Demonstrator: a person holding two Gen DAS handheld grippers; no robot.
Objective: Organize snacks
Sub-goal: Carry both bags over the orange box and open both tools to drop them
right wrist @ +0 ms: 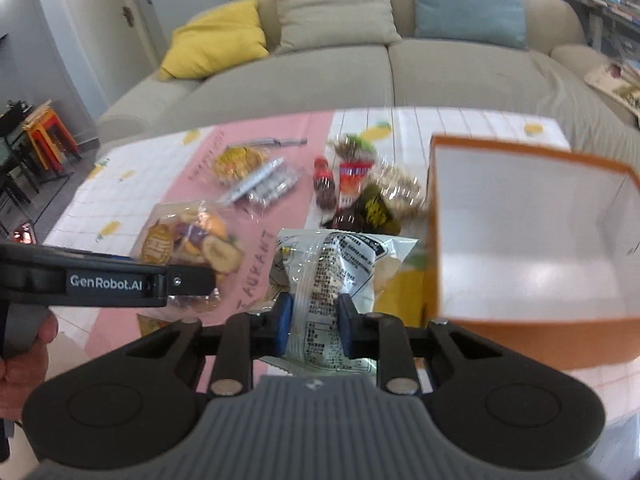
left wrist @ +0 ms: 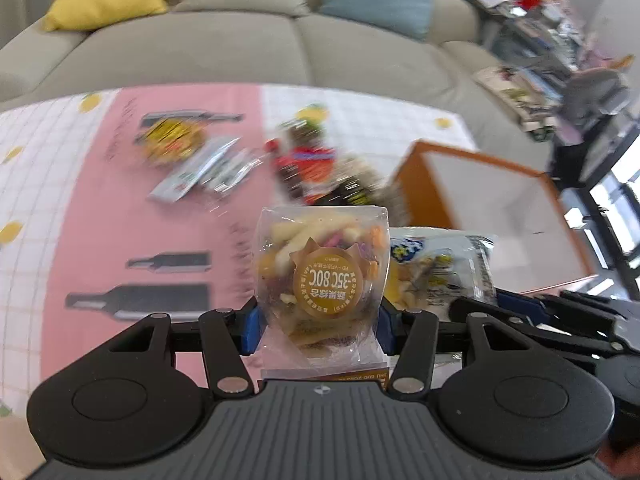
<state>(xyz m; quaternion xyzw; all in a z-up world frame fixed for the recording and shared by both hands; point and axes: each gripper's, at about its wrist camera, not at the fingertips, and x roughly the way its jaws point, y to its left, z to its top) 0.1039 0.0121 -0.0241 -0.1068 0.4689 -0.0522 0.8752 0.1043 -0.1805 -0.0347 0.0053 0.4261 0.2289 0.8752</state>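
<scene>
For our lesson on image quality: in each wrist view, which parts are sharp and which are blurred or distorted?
Left wrist view: the vegetable-crisp bag held in the left gripper is sharp, while the loose snacks behind are motion-smeared. Right wrist view: the printed packet in the right gripper is fairly crisp; the orange box is blurred, and the fisheye bends the table edge.

Box mouth open at right; snack clutter blocks mid-table.

Orange box (right wrist: 532, 240) at right of frame shows a bare white interior. Loose packets (right wrist: 260, 178) and bottles (right wrist: 324, 186) crowd upper centre. Pink table (right wrist: 120, 324) strip lower left lies bare. Left tongs (right wrist: 182, 280) cross the left edge.
</scene>
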